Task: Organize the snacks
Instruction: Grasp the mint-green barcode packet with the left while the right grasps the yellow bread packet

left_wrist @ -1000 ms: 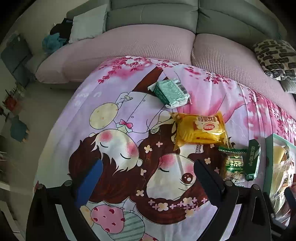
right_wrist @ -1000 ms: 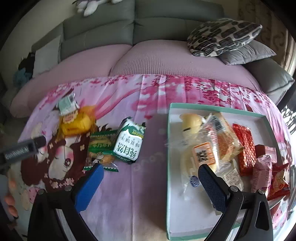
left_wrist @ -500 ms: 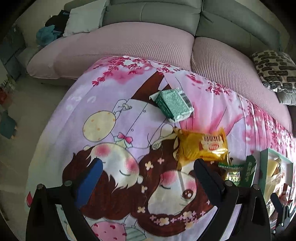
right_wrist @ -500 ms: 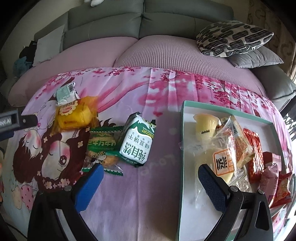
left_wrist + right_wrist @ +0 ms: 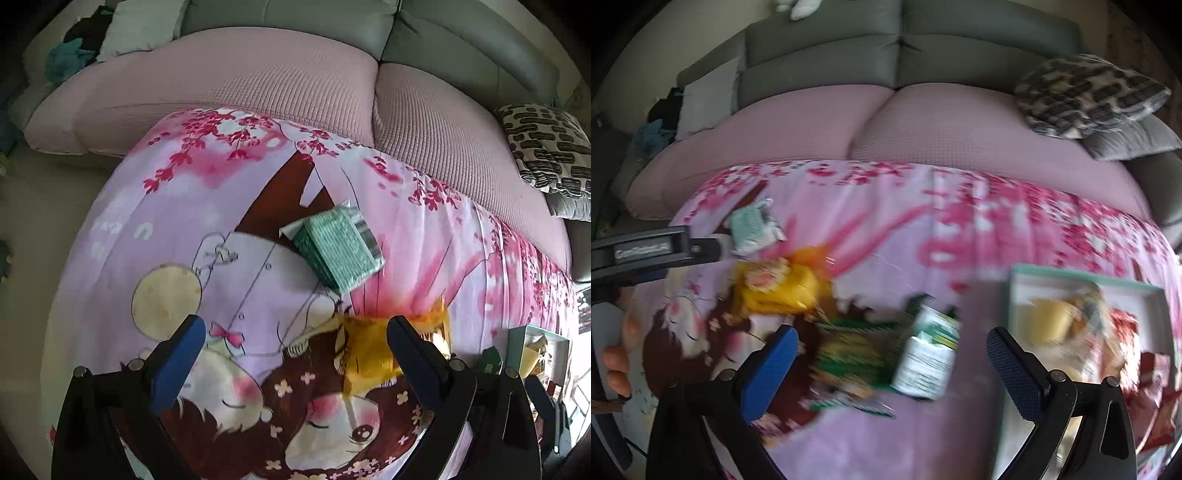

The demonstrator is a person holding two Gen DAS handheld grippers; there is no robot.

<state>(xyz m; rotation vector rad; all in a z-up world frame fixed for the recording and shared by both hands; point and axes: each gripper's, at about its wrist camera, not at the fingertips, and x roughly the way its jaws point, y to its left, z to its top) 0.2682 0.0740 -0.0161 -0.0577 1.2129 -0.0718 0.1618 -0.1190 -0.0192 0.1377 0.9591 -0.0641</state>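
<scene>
Pink cartoon cloth (image 5: 155, 206) is spread under the loose snacks, and a teal-rimmed tray (image 5: 1082, 277) of packed ones is seen at the right. Soft and light, the yellow snack bag (image 5: 779, 291) should be pinched at its crinkly edge, and the small milk carton (image 5: 929, 358), stiffer, across its flat sides. Both the left gripper (image 5: 295, 354) and the right gripper (image 5: 892, 365) are held wide apart with nothing between them.

Both wrist cameras look down at a slant, close over the pink printed cloth (image 5: 229, 206) toward the sofa (image 5: 923, 122) at twelve o'clock, sharing the yellow packet (image 5: 369, 350) and green packet (image 5: 753, 229).
</scene>
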